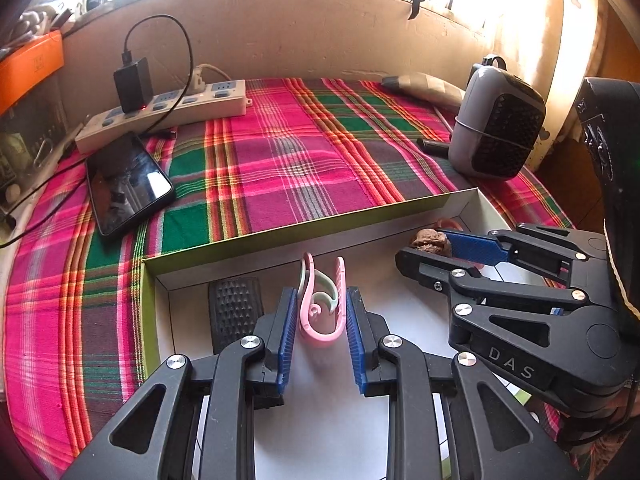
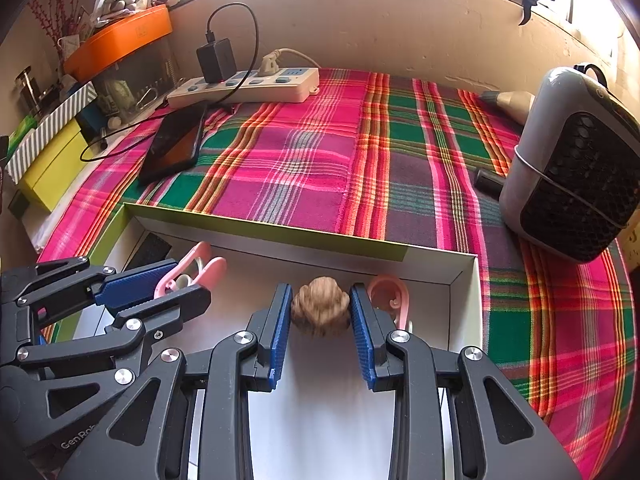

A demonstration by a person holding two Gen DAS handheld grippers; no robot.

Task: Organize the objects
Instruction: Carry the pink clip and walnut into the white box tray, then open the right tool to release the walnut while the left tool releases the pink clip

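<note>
Hovering inside the shallow box [image 1: 280,236], the left gripper [image 1: 322,312] pinches a pink clip [image 1: 320,320] near the far wall; the right gripper [image 2: 322,312] clamps one walnut [image 2: 320,312] beside a second pink clip [image 2: 394,292]; one black ribbed pad [image 1: 234,312] lies by the left wall; plaid cloth [image 1: 280,152] beyond lies bare.

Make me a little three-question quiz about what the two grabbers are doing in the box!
1. True or false: the left gripper holds the pink clip.
2. What is between the right gripper's pads?
A. walnut
B. phone
C. fan
3. Fill in: both grippers are over the white ____.

Key:
1. True
2. A
3. box
</note>
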